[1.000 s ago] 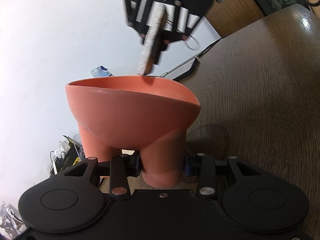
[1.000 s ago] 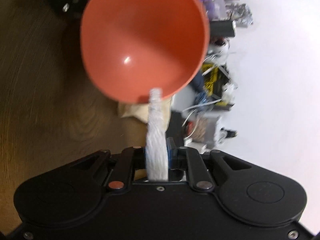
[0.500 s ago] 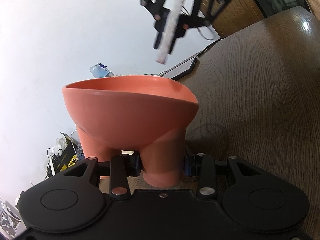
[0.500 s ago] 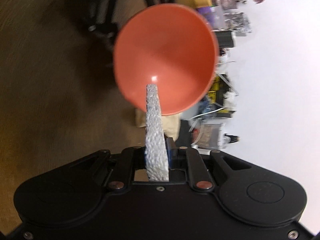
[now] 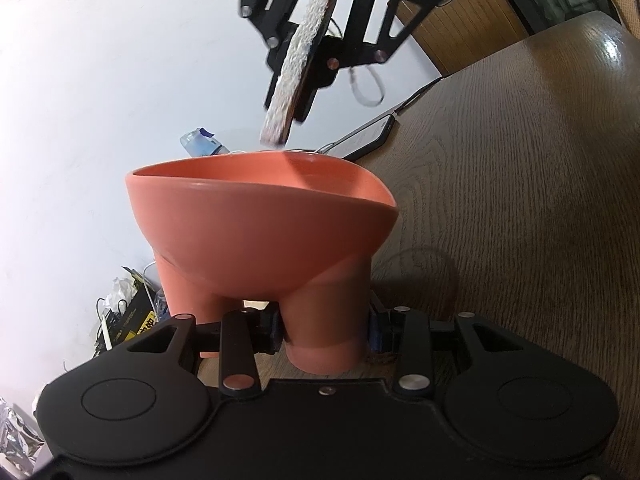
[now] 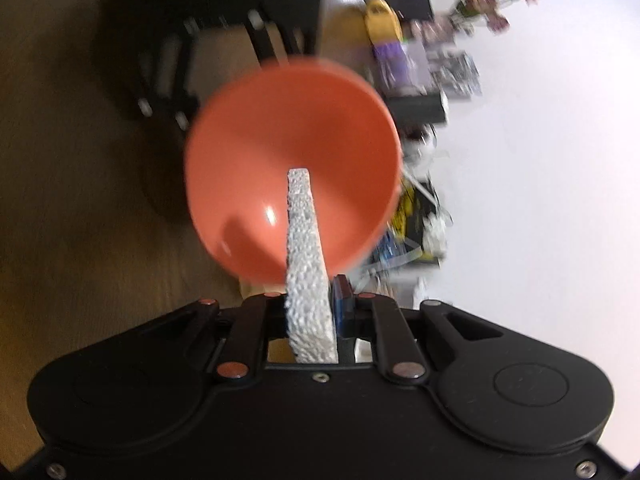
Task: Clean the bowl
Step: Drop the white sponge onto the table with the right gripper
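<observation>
Left gripper (image 5: 326,330) clamped on one leg of the orange bowl (image 5: 260,236), held above the wooden table (image 5: 520,184); right gripper (image 6: 312,308) gripping a white sponge (image 6: 306,264), its tip poised just above the bowl's rim, not touching

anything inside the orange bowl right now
The right wrist view shows the orange bowl holding no objects, only a glossy highlight. The white sponge covers a strip of its floor, so that strip is unseen; its tip hangs above the rim.
</observation>
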The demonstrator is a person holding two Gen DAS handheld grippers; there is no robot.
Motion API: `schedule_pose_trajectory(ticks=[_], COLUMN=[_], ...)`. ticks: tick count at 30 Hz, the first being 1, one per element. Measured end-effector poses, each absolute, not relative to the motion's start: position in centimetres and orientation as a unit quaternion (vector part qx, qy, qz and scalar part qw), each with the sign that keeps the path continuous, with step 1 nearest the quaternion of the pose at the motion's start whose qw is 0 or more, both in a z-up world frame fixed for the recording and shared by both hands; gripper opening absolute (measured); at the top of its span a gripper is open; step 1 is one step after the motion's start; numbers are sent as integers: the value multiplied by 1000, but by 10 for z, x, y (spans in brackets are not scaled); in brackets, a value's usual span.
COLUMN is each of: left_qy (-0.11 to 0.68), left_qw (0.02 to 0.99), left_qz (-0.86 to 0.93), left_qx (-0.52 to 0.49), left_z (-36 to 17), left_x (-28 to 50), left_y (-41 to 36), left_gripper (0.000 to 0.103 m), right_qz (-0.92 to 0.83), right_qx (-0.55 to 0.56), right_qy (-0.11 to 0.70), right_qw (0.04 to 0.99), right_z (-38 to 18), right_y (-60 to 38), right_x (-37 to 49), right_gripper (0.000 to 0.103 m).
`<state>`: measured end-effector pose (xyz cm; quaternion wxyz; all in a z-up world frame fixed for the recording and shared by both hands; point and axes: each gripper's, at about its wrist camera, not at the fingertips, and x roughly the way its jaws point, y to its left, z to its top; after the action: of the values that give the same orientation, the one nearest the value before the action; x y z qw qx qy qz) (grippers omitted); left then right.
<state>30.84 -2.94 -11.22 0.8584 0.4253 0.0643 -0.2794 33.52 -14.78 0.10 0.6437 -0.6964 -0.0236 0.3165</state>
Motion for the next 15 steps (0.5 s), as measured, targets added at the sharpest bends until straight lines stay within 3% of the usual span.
schedule_pose_trajectory(ticks=[2, 3, 4, 6, 15], left_qy=[66, 67, 67, 67, 66], left_qw=[859, 859, 859, 859, 859], left_qz=[-281, -281, -281, -281, -281], left_qx=[424, 424, 423, 424, 424], left_z=[-112, -112, -112, -113, -115], left_x=[309, 309, 309, 310, 306], left_y=[-31, -31, -31, -32, -34], left_gripper=[37, 37, 37, 37, 37], right_qz=[293, 283, 272, 270, 271], right_qx=[-695, -698, -700, -715, -719], right_qy=[-3, 9, 20, 16, -2], right_qw=[656, 658, 660, 645, 640], right_z=[0, -3, -5, -13, -9], right_y=[-159, -163, -168, -175, -178], right_x=[347, 353, 358, 358, 352], right_gripper=[17, 30, 56, 86, 97])
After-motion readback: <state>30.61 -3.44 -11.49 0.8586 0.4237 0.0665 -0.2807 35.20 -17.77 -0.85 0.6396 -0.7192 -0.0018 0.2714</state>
